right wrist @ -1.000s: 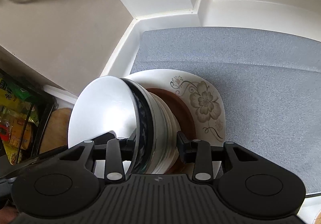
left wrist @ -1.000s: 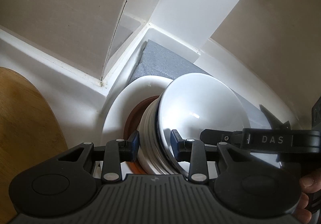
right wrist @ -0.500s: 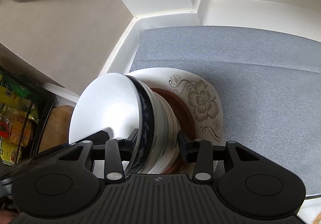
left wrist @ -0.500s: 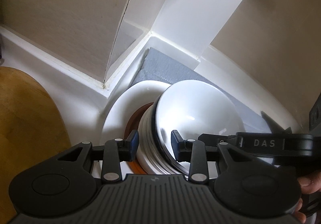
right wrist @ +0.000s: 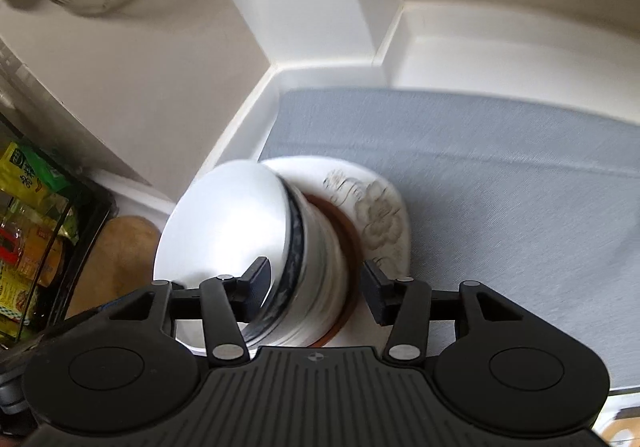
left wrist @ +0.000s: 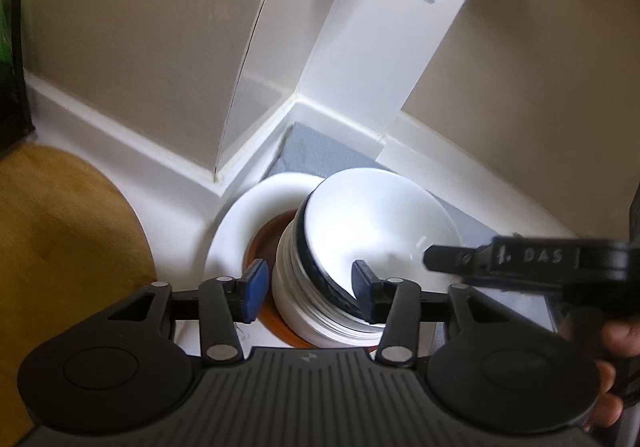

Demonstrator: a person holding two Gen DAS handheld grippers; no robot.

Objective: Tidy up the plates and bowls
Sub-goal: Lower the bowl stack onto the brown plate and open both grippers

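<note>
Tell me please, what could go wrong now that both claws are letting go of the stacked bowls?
1. The left claw and right claw have just been opening, with the bowl stack between their fingers; pulling back crookedly might catch a rim.
2. The stack stands on a brown plate atop the flowered plate; a nudge may make it slide.

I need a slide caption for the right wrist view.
Open right gripper straddles stacked bowls on a flowered plate, grey mat.
</note>
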